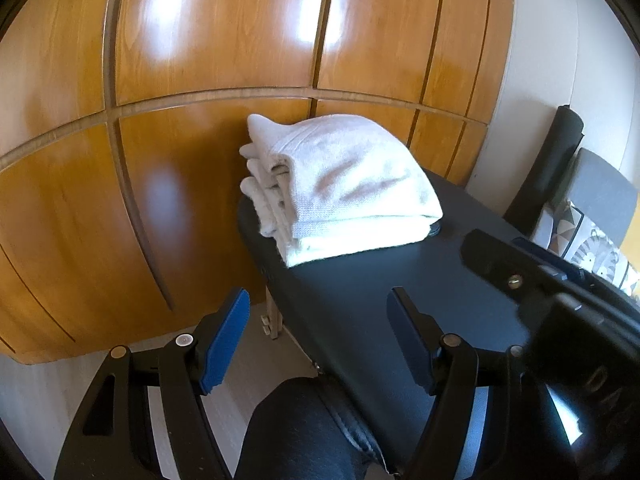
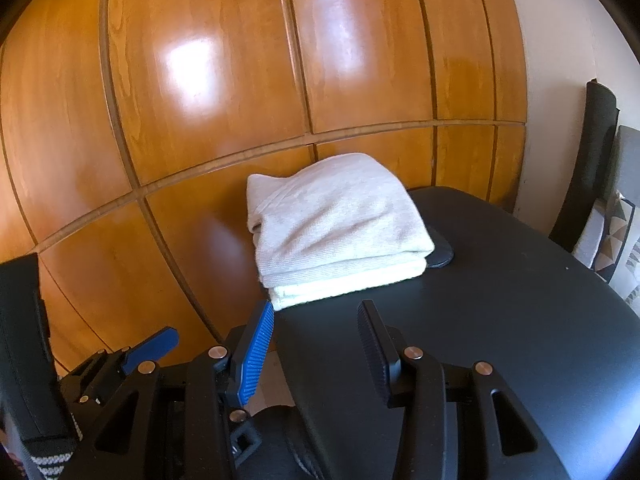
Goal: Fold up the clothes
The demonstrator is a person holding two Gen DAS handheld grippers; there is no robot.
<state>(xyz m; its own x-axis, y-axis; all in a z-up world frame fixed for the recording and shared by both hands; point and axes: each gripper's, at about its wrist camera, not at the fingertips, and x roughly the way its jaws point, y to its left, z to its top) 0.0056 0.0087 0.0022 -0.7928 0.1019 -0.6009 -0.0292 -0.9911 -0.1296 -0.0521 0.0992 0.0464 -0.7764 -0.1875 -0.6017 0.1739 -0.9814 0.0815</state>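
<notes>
A folded stack of white towels rests on the far left end of a dark padded table. My left gripper hangs open at the table's near left edge, well short of the stack, with nothing between its blue-padded fingers. My right gripper is open too, just in front of the stack's near corner, empty. The body of the right gripper crosses the right side of the left wrist view. Part of the left gripper shows at lower left in the right wrist view.
A glossy wooden wardrobe stands close behind the table. At the right are a white wall, a dark rolled mat and a grey chair with a patterned cushion. Pale floor lies left of the table.
</notes>
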